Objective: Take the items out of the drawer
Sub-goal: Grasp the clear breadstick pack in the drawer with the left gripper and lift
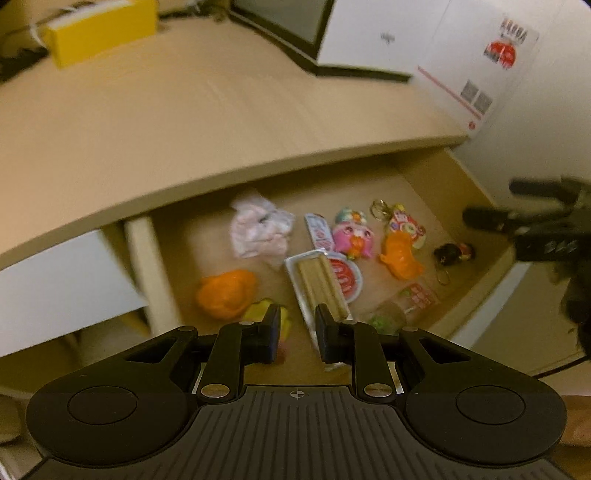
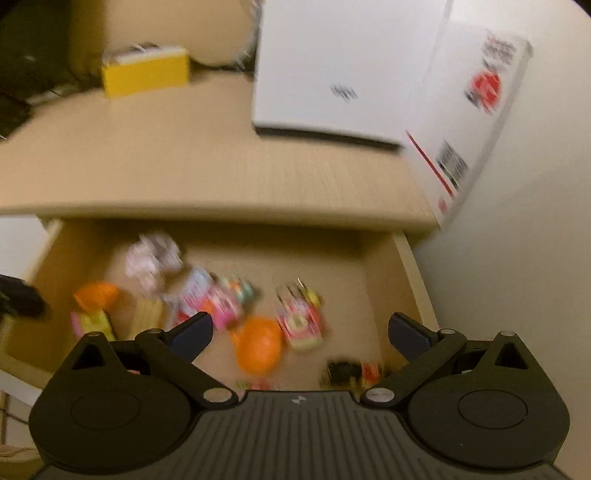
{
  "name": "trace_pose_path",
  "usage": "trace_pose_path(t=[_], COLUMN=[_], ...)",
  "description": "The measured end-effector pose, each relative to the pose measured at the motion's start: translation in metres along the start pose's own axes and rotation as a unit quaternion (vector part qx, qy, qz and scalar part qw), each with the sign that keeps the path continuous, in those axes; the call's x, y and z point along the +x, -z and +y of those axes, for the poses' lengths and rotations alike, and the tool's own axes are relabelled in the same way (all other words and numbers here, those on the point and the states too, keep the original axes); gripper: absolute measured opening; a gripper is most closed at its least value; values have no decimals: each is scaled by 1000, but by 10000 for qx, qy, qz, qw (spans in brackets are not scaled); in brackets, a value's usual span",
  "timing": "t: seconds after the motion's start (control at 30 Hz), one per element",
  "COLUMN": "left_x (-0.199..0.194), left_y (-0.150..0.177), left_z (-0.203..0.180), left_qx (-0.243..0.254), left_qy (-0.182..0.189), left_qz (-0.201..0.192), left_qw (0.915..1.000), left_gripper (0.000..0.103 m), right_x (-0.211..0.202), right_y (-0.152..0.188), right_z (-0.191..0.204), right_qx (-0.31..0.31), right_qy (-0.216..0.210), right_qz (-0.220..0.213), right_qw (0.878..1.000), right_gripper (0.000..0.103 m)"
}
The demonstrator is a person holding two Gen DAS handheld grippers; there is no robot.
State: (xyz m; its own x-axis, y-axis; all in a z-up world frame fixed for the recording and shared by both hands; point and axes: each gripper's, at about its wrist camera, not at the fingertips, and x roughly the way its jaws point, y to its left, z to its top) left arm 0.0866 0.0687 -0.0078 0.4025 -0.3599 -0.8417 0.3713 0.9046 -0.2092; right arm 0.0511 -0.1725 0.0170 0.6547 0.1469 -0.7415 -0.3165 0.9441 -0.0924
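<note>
The drawer (image 1: 147, 266) stands pulled out under the desk top. Inside lie a crumpled white-pink wrapper (image 1: 258, 229), an orange toy (image 1: 225, 297), a clear pack of beige sticks (image 1: 317, 291), a pink owl toy (image 1: 352, 236), an orange figure with a colourful keychain (image 1: 400, 254) and a small black toy (image 1: 454, 253). My left gripper (image 1: 297, 334) hovers over the stick pack's near end, narrowly open, holding nothing. In the blurred right wrist view my right gripper (image 2: 301, 332) is wide open and empty above the orange figure (image 2: 258, 347), inside the drawer (image 2: 413, 273).
On the beige desk top (image 1: 184, 122) stand a yellow box (image 1: 99, 29) at the back left and a large white box (image 1: 406, 33) at the back right. A white wall borders the drawer's right side. A clear packet with a red label (image 1: 417, 299) lies near the drawer's front.
</note>
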Motion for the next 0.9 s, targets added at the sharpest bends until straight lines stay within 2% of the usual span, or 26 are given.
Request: trace_pose_path(t=[0.13, 0.23, 0.37, 0.47, 0.53, 0.63, 0.73, 0.8, 0.9], left_x=[42, 65, 91, 97, 99, 100, 103, 102, 100], left_y=[-16, -26, -33, -39, -43, -44, -43, -47, -48], left_z=[-9, -19, -26, -32, -36, -42, -50, -56, -66], left_qx=[-402, -379, -381, -455, -476, -514, -229, 19, 467], left_qy=[58, -128, -463, -404, -345, -24, -44, -41, 269], left_qz=[678, 858, 1150, 1137, 1165, 1244, 1244, 1188, 1150], left_qw=[9969, 9955, 9916, 9916, 9915, 9909, 9920, 9929, 9919], left_gripper=[23, 23, 24, 24, 24, 26, 32, 27, 29], right_x=[22, 30, 38, 43, 44, 49, 56, 60, 60], right_y=[-21, -31, -26, -21, -17, -9, 0, 7, 19], right_z=[-17, -25, -35, -45, -55, -68, -69, -65, -57], right_qx=[-156, -306, -566, -662, -386, 112, 299, 258, 114], right_qy=[-188, -172, -256, -207, -198, -313, -559, -745, -948], right_qz=[70, -89, -183, -123, -82, 112, 417, 576, 750], right_qw=[9997, 9993, 9979, 9975, 9990, 9994, 9971, 9952, 9926], right_gripper=[102, 102, 102, 102, 102, 102, 102, 102, 101])
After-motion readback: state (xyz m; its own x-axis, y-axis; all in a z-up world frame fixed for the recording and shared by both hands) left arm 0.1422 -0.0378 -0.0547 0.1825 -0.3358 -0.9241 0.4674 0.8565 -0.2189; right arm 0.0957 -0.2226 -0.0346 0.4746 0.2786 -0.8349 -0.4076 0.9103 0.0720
